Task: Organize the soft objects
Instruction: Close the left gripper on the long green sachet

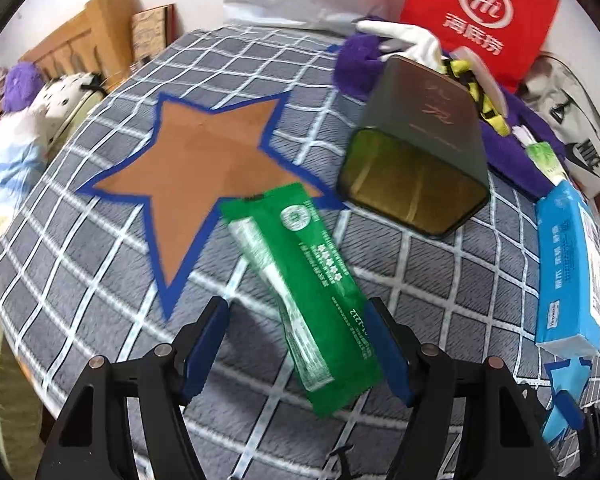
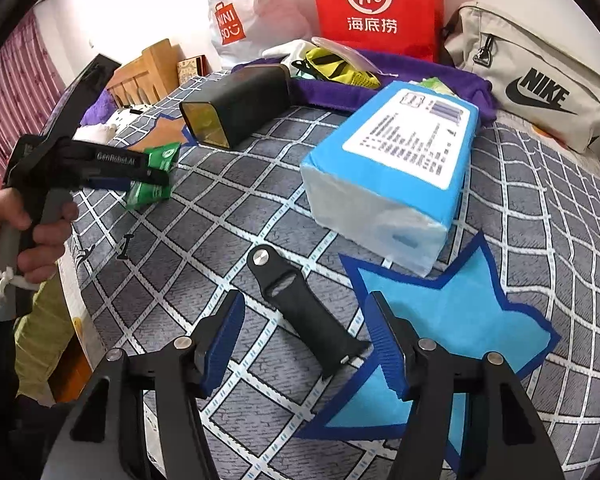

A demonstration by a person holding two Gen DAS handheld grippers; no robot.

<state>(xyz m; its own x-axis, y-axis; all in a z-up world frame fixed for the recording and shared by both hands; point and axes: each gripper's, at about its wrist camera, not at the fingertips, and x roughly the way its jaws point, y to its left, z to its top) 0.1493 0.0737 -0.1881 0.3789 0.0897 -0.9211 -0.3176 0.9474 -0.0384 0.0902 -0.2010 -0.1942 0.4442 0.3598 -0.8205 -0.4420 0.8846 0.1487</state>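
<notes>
Green packet [image 1: 300,276] lies lengthwise between open left hand-held gripper [image 1: 296,344] pads — untouched.

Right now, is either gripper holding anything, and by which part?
Neither. Green packet lies loose between the open left gripper; black strap lies between the open right gripper.

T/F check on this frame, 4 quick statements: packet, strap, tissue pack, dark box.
1. The green packet lies between the left gripper fingers. True.
2. The black strap lies on the blue star. False: it lies on the checked blanket, beside the blue star.
3. The blue tissue pack is gripped by the right gripper. False: it lies free, and the jaws stand apart around the strap's end.
4. The dark box lies on its side. True.
</notes>
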